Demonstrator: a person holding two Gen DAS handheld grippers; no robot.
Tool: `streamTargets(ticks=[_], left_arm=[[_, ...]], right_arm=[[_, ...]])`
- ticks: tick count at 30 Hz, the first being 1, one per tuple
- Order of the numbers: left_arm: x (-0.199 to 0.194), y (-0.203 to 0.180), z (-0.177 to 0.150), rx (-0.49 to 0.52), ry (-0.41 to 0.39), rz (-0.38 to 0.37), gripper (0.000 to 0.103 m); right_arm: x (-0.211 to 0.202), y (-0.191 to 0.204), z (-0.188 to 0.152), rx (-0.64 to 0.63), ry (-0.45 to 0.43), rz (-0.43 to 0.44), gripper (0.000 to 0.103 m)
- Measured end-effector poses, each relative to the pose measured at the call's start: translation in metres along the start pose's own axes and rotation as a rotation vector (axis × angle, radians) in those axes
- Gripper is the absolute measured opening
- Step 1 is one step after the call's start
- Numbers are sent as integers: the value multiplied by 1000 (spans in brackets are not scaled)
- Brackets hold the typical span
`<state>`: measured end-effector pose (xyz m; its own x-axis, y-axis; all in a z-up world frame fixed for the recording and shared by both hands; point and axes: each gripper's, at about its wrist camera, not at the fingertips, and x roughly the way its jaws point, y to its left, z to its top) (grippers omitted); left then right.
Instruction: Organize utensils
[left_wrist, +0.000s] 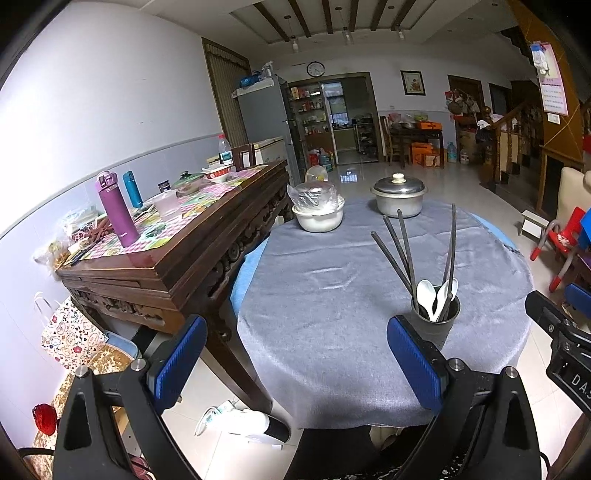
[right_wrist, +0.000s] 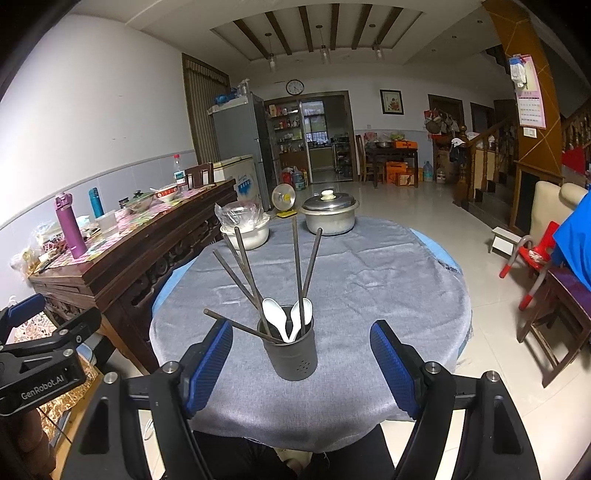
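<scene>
The utensil holder, a dark perforated cup, is being framed almost dead ahead of the right gripper, just beyond its fingertips and roughly centred between the two blue pads. Those jaws are being held wide apart with nothing gripped between them; the cup is not being touched by either pad. The chopsticks are being carried upright in the cup, their long axes fanning up and away from the jaws, and one stick is lying low, slanting out towards the right gripper's left-hand pad. Two white spoons are being kept in the same cup, bowls up.

From the left gripper the holder is being seen off to the right, just beyond its right-hand pad and outside the gap. These jaws, too, are being held released and empty over the grey tablecloth.

The right hand is judged the nearer and better lined up. No loose utensil is being shown on the cloth, so the sorting is judged nearly or wholly done.
</scene>
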<state>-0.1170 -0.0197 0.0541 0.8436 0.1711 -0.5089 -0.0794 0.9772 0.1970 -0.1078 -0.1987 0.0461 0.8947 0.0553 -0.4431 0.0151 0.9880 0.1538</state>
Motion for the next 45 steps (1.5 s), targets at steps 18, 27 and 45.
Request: streamTargets(ticks=[18,27,45], left_arm=[[0,1,0,-6,0,0,98],[1,4,-2,-15,2,4,98],[3,4,-5,-10,1,2,98]], right_arm=[[1,-1,-3,-3,1,-4,80],[2,-3,-5,-5,5,-8,80],[-1,-7,-5,-16,-2,-12,80]])
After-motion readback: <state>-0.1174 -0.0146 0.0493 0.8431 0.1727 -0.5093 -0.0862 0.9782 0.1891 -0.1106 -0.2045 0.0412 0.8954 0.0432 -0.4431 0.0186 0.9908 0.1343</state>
